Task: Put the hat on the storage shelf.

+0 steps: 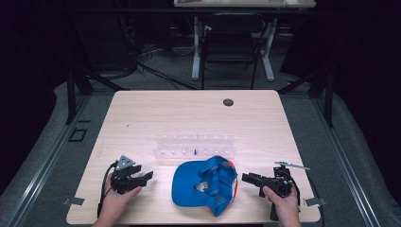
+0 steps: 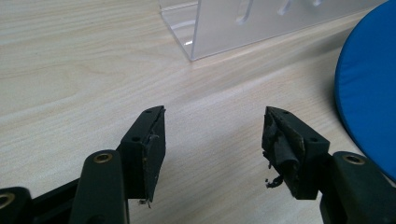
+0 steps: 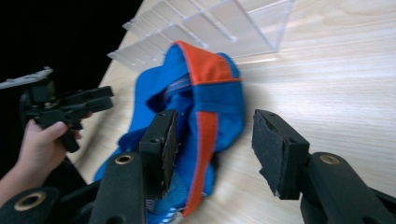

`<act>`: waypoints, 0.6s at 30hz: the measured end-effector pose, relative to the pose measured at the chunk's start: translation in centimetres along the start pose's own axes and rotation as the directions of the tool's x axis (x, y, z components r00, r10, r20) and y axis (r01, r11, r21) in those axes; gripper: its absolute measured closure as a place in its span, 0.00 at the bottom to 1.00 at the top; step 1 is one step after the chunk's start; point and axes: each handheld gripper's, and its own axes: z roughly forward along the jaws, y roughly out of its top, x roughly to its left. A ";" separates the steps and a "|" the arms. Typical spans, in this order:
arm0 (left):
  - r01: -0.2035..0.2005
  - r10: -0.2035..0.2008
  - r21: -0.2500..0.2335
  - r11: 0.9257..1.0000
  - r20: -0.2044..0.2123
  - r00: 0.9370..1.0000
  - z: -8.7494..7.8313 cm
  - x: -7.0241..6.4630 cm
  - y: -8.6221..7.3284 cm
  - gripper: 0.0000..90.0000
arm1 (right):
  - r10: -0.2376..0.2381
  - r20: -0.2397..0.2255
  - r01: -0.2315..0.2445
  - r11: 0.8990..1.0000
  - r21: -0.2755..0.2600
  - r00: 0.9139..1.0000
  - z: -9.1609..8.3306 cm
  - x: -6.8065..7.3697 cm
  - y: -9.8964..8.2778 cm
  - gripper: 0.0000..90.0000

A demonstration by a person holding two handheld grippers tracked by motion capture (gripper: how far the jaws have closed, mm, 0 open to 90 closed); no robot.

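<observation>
Blue cap (image 1: 206, 184) (upside down) on table (image 1: 156, 113).

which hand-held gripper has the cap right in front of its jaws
The right hand-held gripper: its open jaws point at the blue cap's orange-striped back. The left hand-held gripper faces bare table.

Bare tabletop (image 1: 142, 113) runs from the far edge to the clear rack (image 1: 195, 146), which stands across the middle and bars a straight reach there. The cap (image 1: 208, 185) fills the near middle, just before the rack. Between the left gripper (image 1: 147, 176) and the cap lies open wood. The right gripper (image 1: 244, 178), jaws wide, sits close against the cap's back. Both side edges are free.
</observation>
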 end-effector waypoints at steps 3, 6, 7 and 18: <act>-0.001 0.001 -0.002 1.000 -0.001 1.000 0.0 0.0 0.0 0.45 | -0.001 -0.007 0.001 1.000 0.009 1.000 0.1 0.5 0.1 0.55; -0.001 0.001 -0.004 1.000 0.001 1.000 -0.1 0.0 0.0 0.45 | -0.013 -0.025 0.014 1.000 0.025 1.000 0.1 1.3 0.4 0.55; 0.000 0.000 -0.003 1.000 -0.001 1.000 -0.1 0.0 0.0 0.45 | -0.016 -0.029 0.017 0.999 0.031 0.999 0.2 1.6 0.6 0.55; -0.010 0.010 0.001 1.000 0.010 1.000 -0.1 -0.1 0.1 0.45 | -0.037 -0.040 0.042 0.990 0.138 0.999 1.7 3.1 1.1 0.56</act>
